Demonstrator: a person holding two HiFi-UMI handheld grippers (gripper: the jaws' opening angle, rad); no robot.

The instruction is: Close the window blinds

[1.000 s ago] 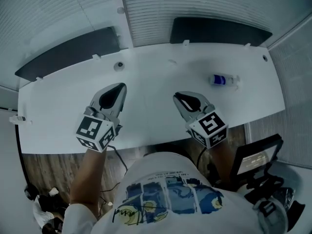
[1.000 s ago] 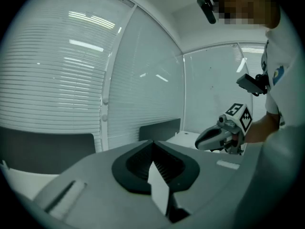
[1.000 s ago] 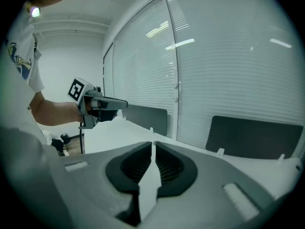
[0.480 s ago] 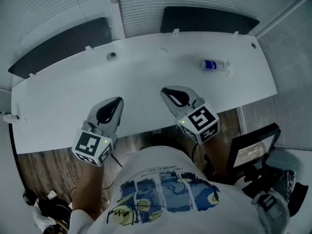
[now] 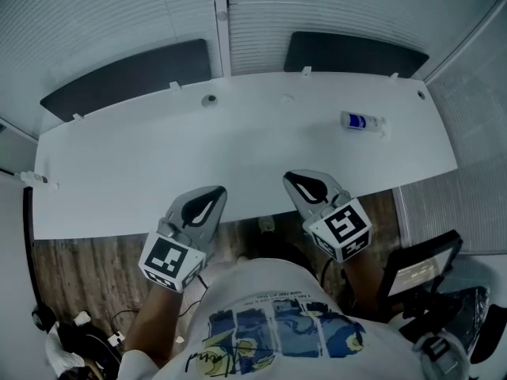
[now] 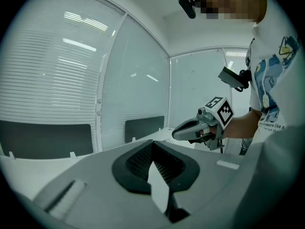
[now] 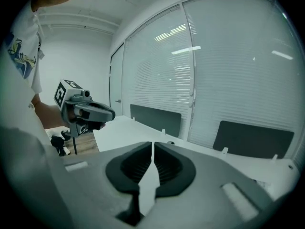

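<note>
The window blinds [image 5: 333, 6] hang behind the far edge of the white desk [image 5: 119, 180], above the dark panels [image 5: 127, 77] standing along that edge. The left gripper [image 5: 212, 196] hovers over the desk's near edge, jaws pressed together with nothing between them. The right gripper [image 5: 295, 179] is over the same edge, likewise closed and empty. A small bottle [image 5: 360, 121] lies on the desk's right part.

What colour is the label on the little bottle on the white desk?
Blue. The label on the bottle shows best in the head view.
</note>
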